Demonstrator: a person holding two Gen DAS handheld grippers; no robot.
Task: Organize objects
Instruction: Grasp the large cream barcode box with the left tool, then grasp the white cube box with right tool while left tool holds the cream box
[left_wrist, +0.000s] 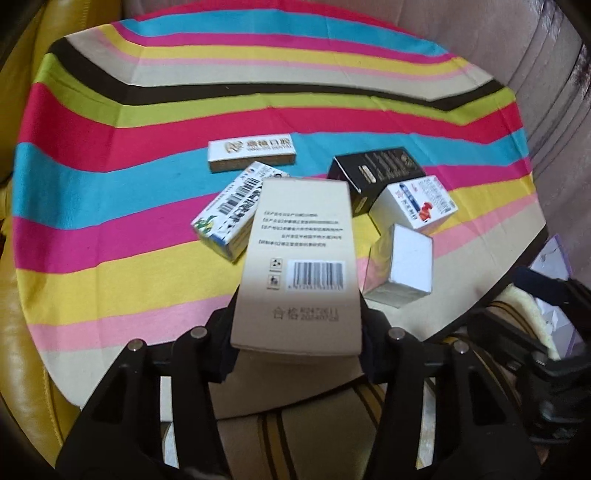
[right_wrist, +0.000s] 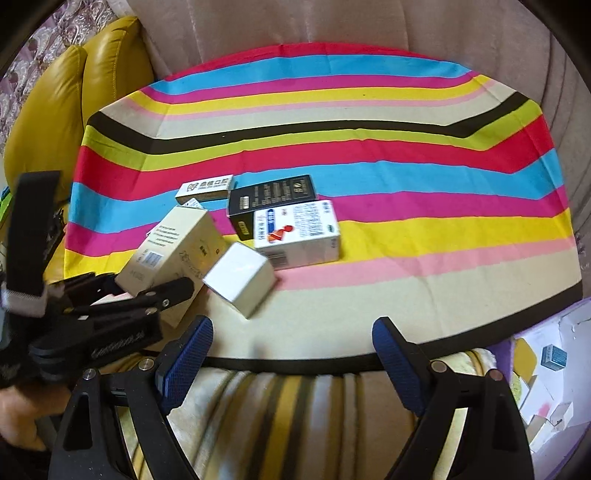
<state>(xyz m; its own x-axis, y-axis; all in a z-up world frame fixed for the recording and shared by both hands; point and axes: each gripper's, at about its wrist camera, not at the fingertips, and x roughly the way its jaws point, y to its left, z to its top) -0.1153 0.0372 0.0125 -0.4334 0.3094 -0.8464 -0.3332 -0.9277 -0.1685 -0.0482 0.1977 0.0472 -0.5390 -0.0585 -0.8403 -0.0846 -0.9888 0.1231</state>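
Note:
My left gripper (left_wrist: 297, 332) is shut on a long beige box (left_wrist: 299, 258) with a barcode, its fingers gripping the near end from both sides. The right wrist view shows that box (right_wrist: 173, 247) tilted, far end up, in the left gripper (right_wrist: 147, 290). On the striped cloth (left_wrist: 129, 258) beyond lie a white logo box (left_wrist: 252, 149), a green-and-blue barcode box (left_wrist: 231, 210), a black box (left_wrist: 380, 173), a white box with blue and red print (left_wrist: 417, 203) and a plain white box (left_wrist: 400, 266). My right gripper (right_wrist: 291, 328) stands open over the near table edge with nothing between its fingers.
A yellow leather cushion (right_wrist: 48, 110) borders the table on the left, and pale upholstery (right_wrist: 369, 29) rises behind it. At the right a purple-edged container (right_wrist: 546, 369) holds several small cartons. A striped cushion (right_wrist: 295, 424) lies below the near edge.

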